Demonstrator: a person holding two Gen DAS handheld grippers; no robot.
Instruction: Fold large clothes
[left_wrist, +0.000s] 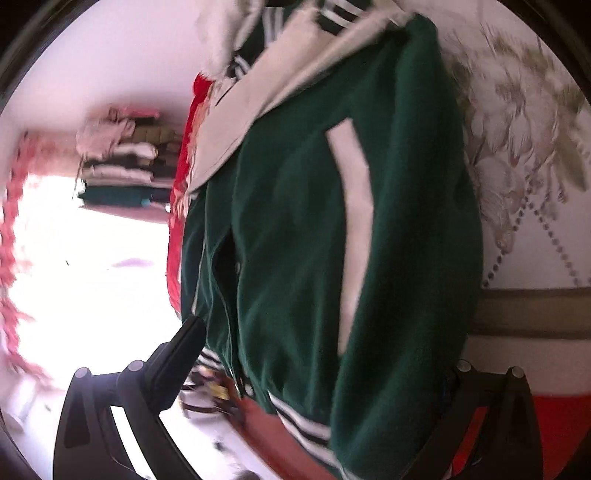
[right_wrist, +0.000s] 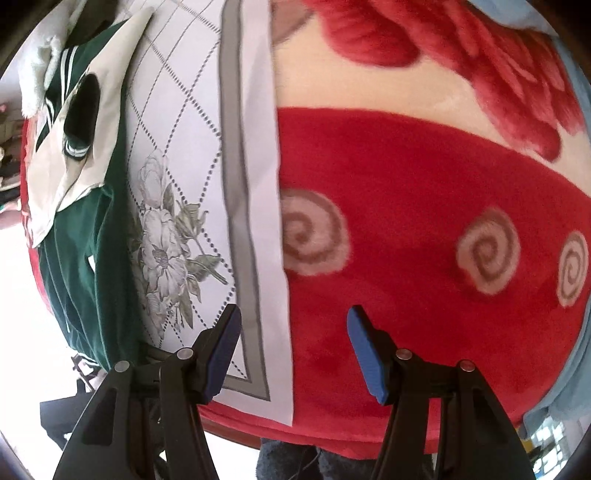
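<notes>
your green jacket (left_wrist: 295, 229) lies on the floral sheet (right_wrist: 184, 155), which is spread over the red blanket (right_wrist: 424, 229). your left gripper (left_wrist: 325, 369) sits at the jacket's striped hem; one finger is hidden by cloth, so i cannot tell its state. your right gripper (right_wrist: 293, 325) hangs with fingers spread, holding nothing. folded clothes (left_wrist: 122, 166) are stacked behind.
</notes>
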